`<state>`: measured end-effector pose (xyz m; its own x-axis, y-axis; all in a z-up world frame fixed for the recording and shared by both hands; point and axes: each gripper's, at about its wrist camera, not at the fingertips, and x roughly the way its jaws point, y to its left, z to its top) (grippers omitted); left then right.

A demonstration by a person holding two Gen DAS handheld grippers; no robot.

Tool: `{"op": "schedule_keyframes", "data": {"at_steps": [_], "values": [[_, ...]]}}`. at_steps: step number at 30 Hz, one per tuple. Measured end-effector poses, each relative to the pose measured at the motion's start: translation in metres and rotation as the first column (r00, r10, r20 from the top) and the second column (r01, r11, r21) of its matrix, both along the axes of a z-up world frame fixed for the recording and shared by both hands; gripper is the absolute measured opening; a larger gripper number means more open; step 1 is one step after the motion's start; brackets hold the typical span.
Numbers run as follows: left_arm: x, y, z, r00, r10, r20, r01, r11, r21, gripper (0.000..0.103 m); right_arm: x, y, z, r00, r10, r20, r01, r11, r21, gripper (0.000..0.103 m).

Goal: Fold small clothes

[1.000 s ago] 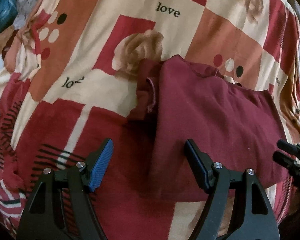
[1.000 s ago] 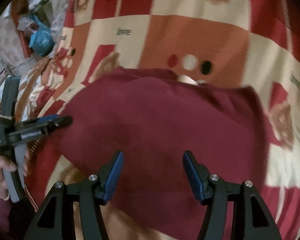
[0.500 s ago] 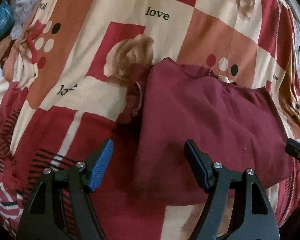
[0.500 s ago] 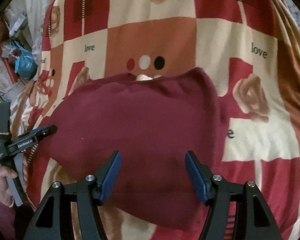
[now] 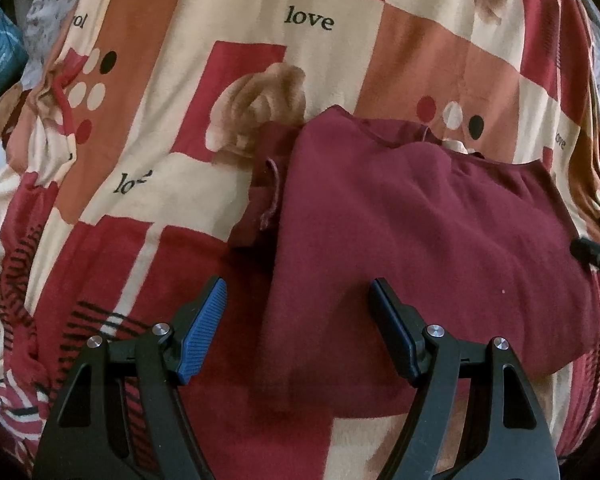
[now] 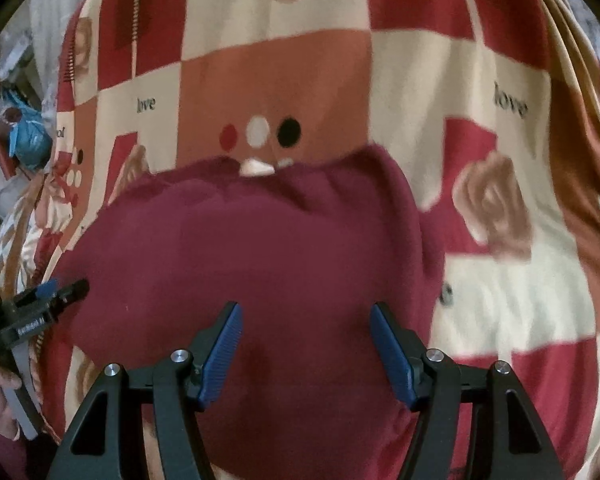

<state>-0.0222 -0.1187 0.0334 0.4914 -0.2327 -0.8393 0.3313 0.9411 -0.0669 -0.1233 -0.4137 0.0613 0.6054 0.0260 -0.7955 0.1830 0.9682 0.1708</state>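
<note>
Maroon top (image 5: 428, 240) lies folded over on the patterned blanket (image 5: 240, 12), a sleeve cuff (image 5: 270, 192) poking out at its left edge. Both grippers hover above it with jaws spread, nothing pinched: the left gripper (image 5: 296, 328) over the near left edge, the right gripper (image 6: 306, 350) over the near middle. The right one has slid across toward the garment's right side since a second ago, so another fold looks likely, probably from that side.
</note>
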Motion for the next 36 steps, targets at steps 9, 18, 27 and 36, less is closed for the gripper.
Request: {"op": "schedule_keyframes", "data": {"at_steps": [9,18,27,36], "values": [[0.002,-0.008,-0.002,1.0,-0.012,0.009,0.012,0.999,0.031,0.074,0.057,-0.032,-0.027,0.992,-0.121,-0.042,0.118,0.992,-0.052,0.064],[0.004,-0.009,-0.006,1.0,-0.013,-0.006,0.013,0.999,0.036,0.074,0.049,-0.036,-0.026,0.991,-0.129,-0.032,0.128,0.991,-0.039,0.064],[-0.002,-0.015,-0.008,0.999,-0.03,0.021,0.028,0.996,0.083,0.074,0.0,-0.007,-0.022,0.998,-0.032,-0.047,0.028,0.997,-0.071,0.065],[-0.001,-0.011,-0.011,1.0,-0.025,-0.015,0.026,0.997,0.069,0.077,-0.01,0.019,0.001,0.999,0.031,-0.025,-0.033,0.997,-0.063,0.065]]}}
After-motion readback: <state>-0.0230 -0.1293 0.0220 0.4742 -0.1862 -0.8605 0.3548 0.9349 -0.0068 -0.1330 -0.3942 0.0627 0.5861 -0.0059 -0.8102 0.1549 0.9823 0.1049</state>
